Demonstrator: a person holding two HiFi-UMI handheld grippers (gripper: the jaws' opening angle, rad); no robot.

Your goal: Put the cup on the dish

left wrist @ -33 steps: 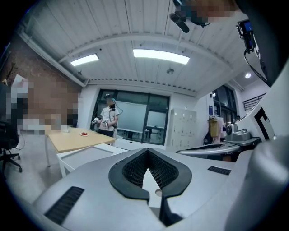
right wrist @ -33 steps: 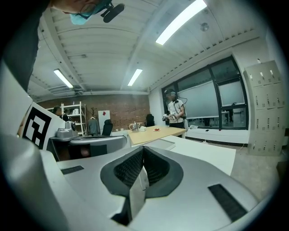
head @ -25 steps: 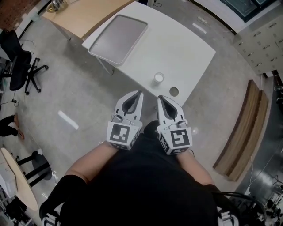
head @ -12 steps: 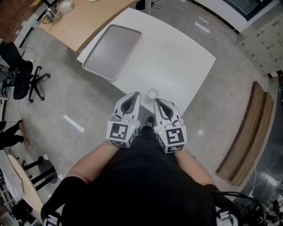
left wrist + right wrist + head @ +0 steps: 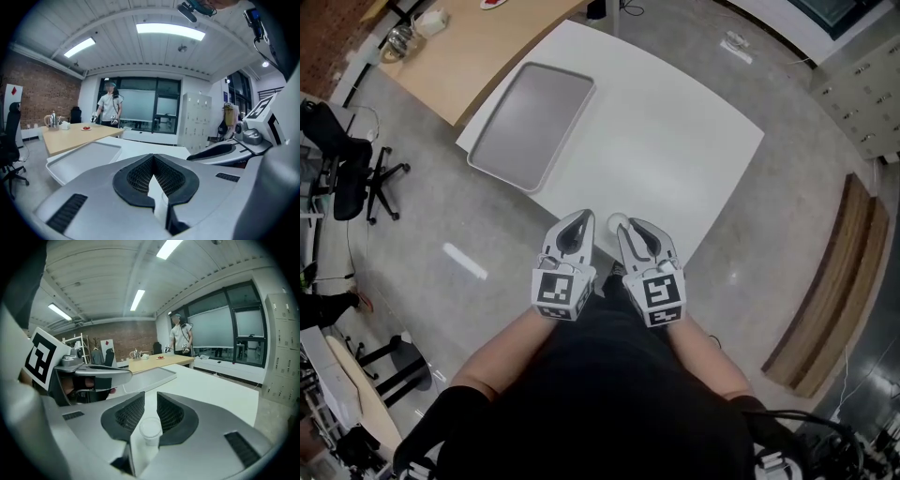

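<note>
Head view: a white table fills the upper half; a grey tray, which I take for the dish, lies on its corner at 10 o'clock; the cup, small and pale, stands by the table's near edge at 6 o'clock, well apart from the tray; the left gripper and right gripper are held side by side just below it, with the cup at 11 o'clock of the right one's tips, touching or just beside them; I cannot tell which.

Left gripper view: the jaws meet at their tips and hold nothing; white table shows through the hollow behind them; the tray sits at 10 o'clock, the right gripper at 3 o'clock.

Right gripper view: the jaws stand a narrow slit apart and are opening; the cup shows upright low in that slit, at 6 o'clock; the pads do not press on it; the tray lies ahead at 12 o'clock, the left gripper at 9 o'clock.

The step in hand looks like the reach for the grasp. Spread the right jaws wider than the rim before advancing; set the pads either side of the wall, mid-height; close gently, since a thin cup would likely buckle; lift it upright, then carry toward 10 o'clock, with the left gripper kept out of that path.
</note>
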